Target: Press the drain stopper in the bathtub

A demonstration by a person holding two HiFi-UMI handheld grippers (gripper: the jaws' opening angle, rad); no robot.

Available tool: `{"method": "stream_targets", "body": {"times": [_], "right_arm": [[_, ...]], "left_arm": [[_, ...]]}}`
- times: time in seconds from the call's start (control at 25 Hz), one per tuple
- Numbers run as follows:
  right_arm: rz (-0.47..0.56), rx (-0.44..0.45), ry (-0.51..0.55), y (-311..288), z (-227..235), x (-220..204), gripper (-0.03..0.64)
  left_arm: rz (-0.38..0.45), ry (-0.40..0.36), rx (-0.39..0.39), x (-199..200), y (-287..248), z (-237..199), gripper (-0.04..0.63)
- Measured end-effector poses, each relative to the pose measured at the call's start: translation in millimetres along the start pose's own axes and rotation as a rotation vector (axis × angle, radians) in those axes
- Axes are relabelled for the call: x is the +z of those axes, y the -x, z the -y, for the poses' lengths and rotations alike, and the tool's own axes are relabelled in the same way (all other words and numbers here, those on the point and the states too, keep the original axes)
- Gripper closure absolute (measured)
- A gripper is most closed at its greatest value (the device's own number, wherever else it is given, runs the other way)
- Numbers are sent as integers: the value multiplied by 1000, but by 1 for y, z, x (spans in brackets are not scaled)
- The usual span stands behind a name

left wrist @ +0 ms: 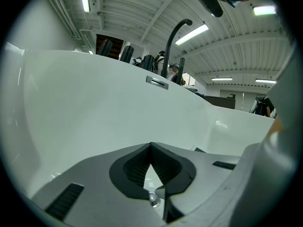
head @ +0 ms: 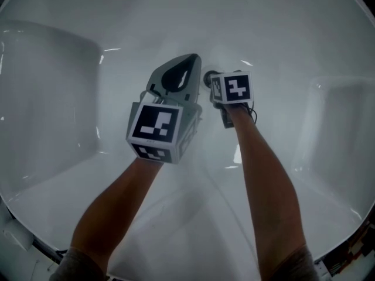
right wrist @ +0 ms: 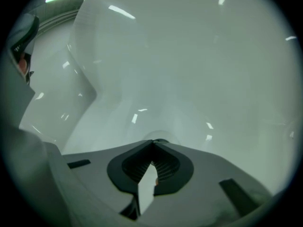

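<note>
I am looking down into a white bathtub (head: 70,98). The drain stopper (right wrist: 160,137) shows in the right gripper view as a low round dome, just beyond the closed tips of my right gripper (right wrist: 152,144). Whether they touch it I cannot tell. In the head view the right gripper's marker cube (head: 232,88) hides those jaws, and a small dark round part (head: 208,78) shows at its left. My left gripper (head: 191,58) is held beside it, shut and empty, pointing at the tub's far wall. Its tips (left wrist: 150,145) meet with nothing between them.
A dark curved faucet (left wrist: 173,39) rises behind the tub's far rim, above a rectangular overflow plate (left wrist: 156,82). The tub's walls curve up on both sides (head: 340,116). Both forearms reach down from the near rim (head: 35,244).
</note>
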State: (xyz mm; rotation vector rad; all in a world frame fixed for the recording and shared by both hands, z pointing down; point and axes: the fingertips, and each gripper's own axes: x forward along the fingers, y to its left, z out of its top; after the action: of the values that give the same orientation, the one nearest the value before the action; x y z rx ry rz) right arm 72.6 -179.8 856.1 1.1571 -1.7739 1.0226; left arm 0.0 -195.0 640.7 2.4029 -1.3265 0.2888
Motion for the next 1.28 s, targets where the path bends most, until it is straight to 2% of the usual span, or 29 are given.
{"method": "stream_targets", "body": {"times": [0.2,0.56,0.92,1.04,1.28], "right_arm": [[41,12,-36,62,-17,30,618],[152,56,-15,228,-61,100,618],[379,102,11,420,-131,174,618],[455,110,61,488,-155,185,618],[596,159,49,611,-194,190,618]], "left_arm": [[7,-6,-5,51,31,15,594],[50,2,19,181,92,56,594],[52,-4,21,303,177,92,594],[54,3,12,345,211,107,594],[57,-13,-31,405,271,149,594]]}}
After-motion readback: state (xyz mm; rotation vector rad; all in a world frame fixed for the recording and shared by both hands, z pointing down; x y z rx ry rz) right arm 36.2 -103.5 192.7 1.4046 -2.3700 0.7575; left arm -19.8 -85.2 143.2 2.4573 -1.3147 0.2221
